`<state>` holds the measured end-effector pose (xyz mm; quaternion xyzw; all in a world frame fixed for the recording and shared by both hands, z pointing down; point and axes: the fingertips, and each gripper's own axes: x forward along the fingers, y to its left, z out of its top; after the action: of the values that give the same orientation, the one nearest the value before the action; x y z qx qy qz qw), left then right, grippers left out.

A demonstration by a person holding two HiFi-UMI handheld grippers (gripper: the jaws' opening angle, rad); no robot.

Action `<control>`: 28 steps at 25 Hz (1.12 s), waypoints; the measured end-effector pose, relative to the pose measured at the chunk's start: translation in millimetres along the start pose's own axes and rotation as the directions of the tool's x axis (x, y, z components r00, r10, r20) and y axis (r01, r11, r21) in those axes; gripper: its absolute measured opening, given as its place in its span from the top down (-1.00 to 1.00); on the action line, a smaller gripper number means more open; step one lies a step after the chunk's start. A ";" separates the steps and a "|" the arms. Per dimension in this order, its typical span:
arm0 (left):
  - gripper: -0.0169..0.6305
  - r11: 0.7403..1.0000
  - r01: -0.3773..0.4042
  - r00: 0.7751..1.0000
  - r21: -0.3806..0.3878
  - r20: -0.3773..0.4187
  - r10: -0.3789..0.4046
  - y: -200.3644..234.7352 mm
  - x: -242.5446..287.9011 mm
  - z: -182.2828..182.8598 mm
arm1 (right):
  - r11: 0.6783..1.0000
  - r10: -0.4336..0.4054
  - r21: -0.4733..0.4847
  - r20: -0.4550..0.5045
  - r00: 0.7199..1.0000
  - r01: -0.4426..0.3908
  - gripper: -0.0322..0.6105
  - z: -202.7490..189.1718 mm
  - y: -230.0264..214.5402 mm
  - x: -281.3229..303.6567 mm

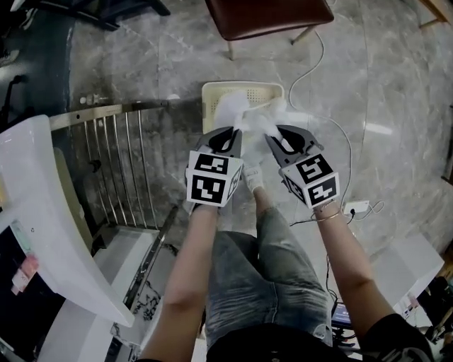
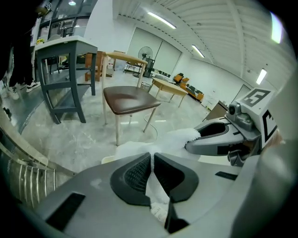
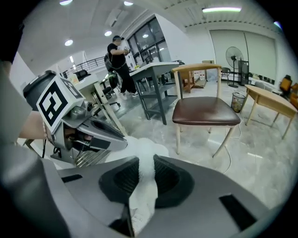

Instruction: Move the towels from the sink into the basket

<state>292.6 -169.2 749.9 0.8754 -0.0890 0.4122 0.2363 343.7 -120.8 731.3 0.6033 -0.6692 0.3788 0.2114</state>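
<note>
A white fluffy towel (image 1: 258,117) is hanging over the cream slatted plastic basket (image 1: 211,92); a brown-seated chair (image 1: 269,15) is crowding behind it, steel bars (image 1: 117,166) standing left.

This looks like a large open workroom, part office and part lab, not a home. A polished grey stone floor (image 1: 396,85) runs under long ceiling strip lights (image 2: 160,19) and glass partition walls (image 3: 149,37). Plain wooden tables (image 2: 170,86), a grey work table (image 2: 63,49), a brown-seated chair (image 3: 205,111) and a standing fan (image 3: 233,58) are spread about. A person (image 3: 116,56) stands at a bench, and a cable (image 1: 318,56) trails across the floor to a power strip (image 1: 356,207).
</note>
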 end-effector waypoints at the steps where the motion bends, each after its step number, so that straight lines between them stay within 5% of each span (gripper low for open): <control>1: 0.86 1.000 -0.001 1.000 0.014 -0.005 0.001 3.8 6.5 -0.6 | 1.000 -0.004 -0.008 -0.008 1.000 0.004 0.69 -2.4 -3.6 5.8; 10: 0.86 0.999 -0.003 1.000 0.049 -0.024 0.004 20.1 36.0 3.1 | 0.998 -0.063 0.021 -0.016 0.998 0.063 0.64 -13.0 -34.4 36.2; 14: 0.83 0.998 -0.038 0.998 0.051 -0.053 0.040 22.9 37.8 3.6 | 0.998 -0.062 0.026 -0.076 0.995 0.064 0.21 -23.0 -37.3 45.1; 15: 0.67 0.998 -0.037 0.998 0.048 -0.054 0.039 23.3 38.1 3.5 | 0.997 -0.068 0.021 -0.082 0.994 0.070 0.14 -24.1 -39.1 45.0; 16: 0.38 0.999 -0.031 0.998 0.041 -0.056 0.034 23.5 38.6 2.3 | 0.997 -0.073 0.019 -0.085 0.994 0.075 0.12 -24.8 -41.1 44.2; 17: 0.33 0.999 -0.027 0.998 0.033 -0.058 0.028 23.7 39.0 0.5 | 0.997 -0.077 0.021 -0.085 0.993 0.079 0.12 -25.4 -43.0 42.7; 28: 0.32 0.997 -0.006 1.000 -0.078 -0.003 0.006 8.9 17.9 4.6 | 0.997 -0.060 0.047 -0.065 0.996 0.063 0.13 -16.8 -39.2 14.4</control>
<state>304.1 -178.5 764.2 0.8647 -0.1074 0.4103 0.2690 376.1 -116.7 762.3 0.6164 -0.6338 0.4073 0.2293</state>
